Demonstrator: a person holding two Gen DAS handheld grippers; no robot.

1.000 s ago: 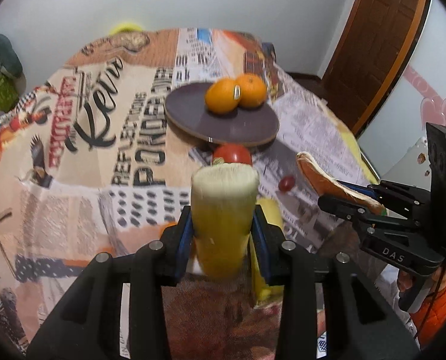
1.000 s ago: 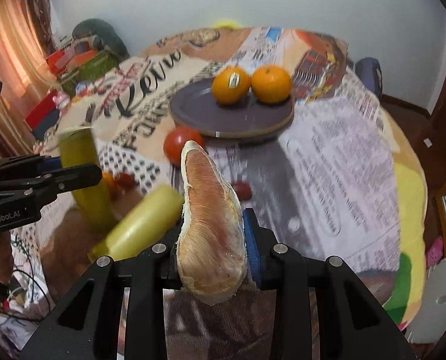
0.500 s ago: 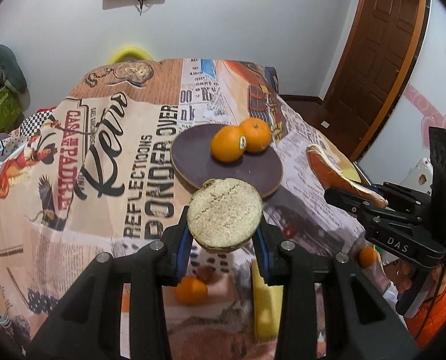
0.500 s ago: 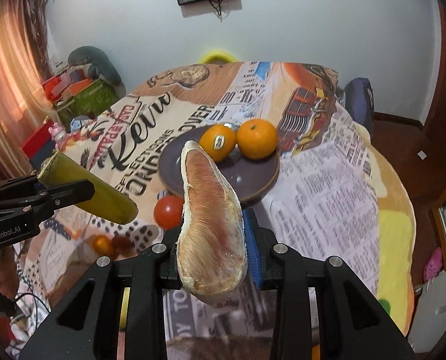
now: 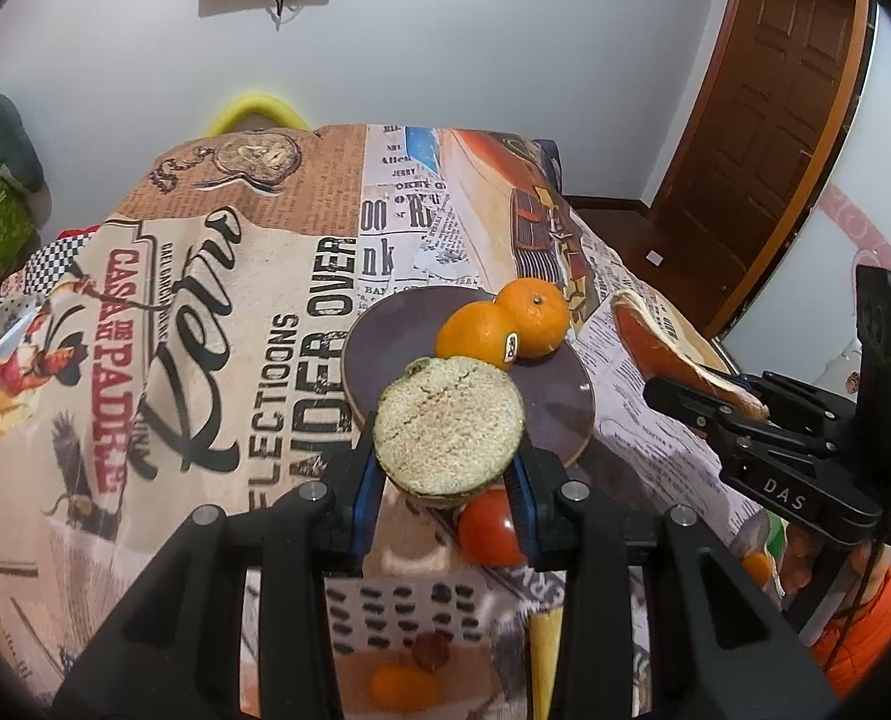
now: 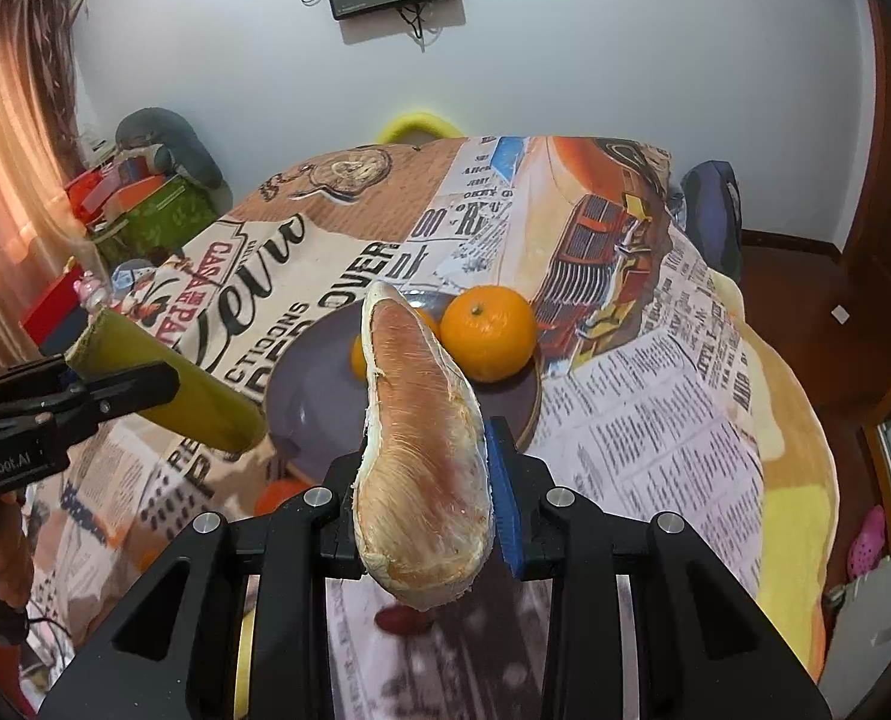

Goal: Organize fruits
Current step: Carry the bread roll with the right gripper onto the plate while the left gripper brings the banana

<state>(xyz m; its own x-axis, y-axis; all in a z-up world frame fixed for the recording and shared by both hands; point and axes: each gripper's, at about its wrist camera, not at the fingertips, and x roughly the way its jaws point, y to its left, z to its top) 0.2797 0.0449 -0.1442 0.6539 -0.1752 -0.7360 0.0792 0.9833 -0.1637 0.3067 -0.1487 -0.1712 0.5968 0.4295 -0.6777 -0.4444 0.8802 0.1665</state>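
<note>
My left gripper (image 5: 448,468) is shut on a yellow-green cane-like stick (image 5: 448,435), held above the table with its cut end facing the camera; it also shows in the right wrist view (image 6: 169,390). My right gripper (image 6: 427,468) is shut on a peeled pinkish fruit segment (image 6: 421,438), also seen in the left wrist view (image 5: 667,354). Both are held above the near rim of a dark purple plate (image 5: 385,348) (image 6: 313,384) that holds two oranges (image 5: 505,324) (image 6: 487,336).
A red tomato (image 5: 487,528), a small orange (image 5: 403,687), a dark red small fruit (image 5: 430,651) and a yellow stick (image 5: 544,648) lie on the printed tablecloth (image 5: 205,312) below the grippers. A brown door (image 5: 763,108) stands at right. Boxes (image 6: 139,210) sit left.
Both grippers rose and moved forward toward the plate with their fruit. The left gripper tilted the stick from upright to end-on. The tomato now lies under the left fingers.
</note>
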